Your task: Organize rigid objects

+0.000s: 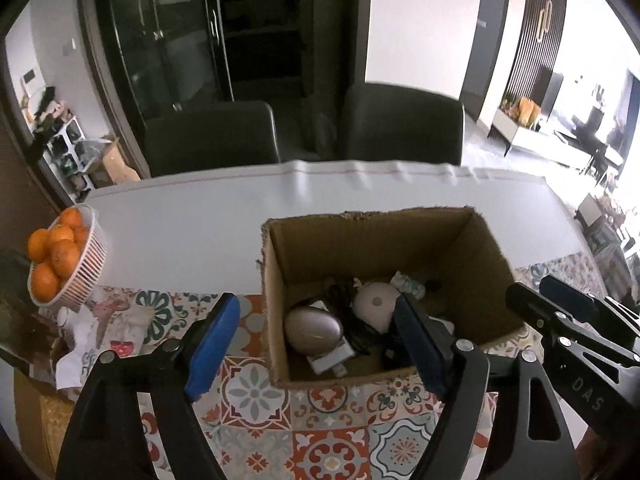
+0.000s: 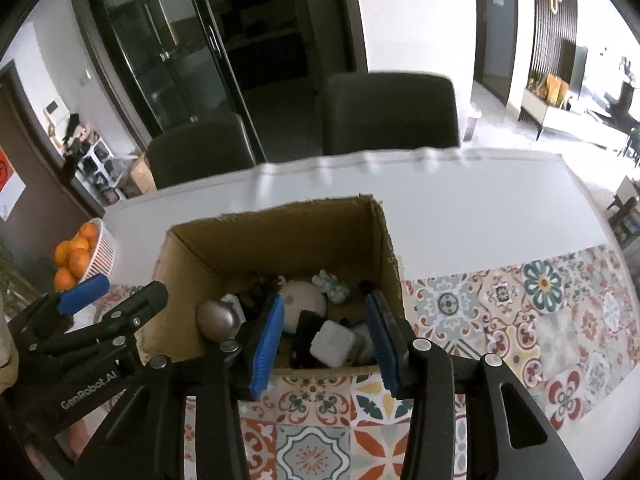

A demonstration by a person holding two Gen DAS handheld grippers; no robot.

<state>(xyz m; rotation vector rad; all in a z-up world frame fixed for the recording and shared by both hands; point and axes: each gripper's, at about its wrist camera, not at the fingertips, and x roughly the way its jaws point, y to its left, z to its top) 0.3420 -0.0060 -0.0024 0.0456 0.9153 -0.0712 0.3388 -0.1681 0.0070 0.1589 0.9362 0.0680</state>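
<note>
left gripper (image 1: 316,340) jaws wide and empty, right gripper (image 2: 326,340) narrower, empty, cardboard box (image 1: 400,232) contents jumbled, perhaps chargers

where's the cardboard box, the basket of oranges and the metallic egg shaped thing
cardboard box (image 1: 400,236): left wrist view, inner face of the far wall
basket of oranges (image 1: 90,272): left wrist view, white ribbed side of the basket
metallic egg-shaped thing (image 1: 314,328): left wrist view, its rounded top, inside the box

Daylight glares in from my right, the cabinet (image 1: 168,40) ahead stays dark; edges bend, everything slightly blurred.
</note>
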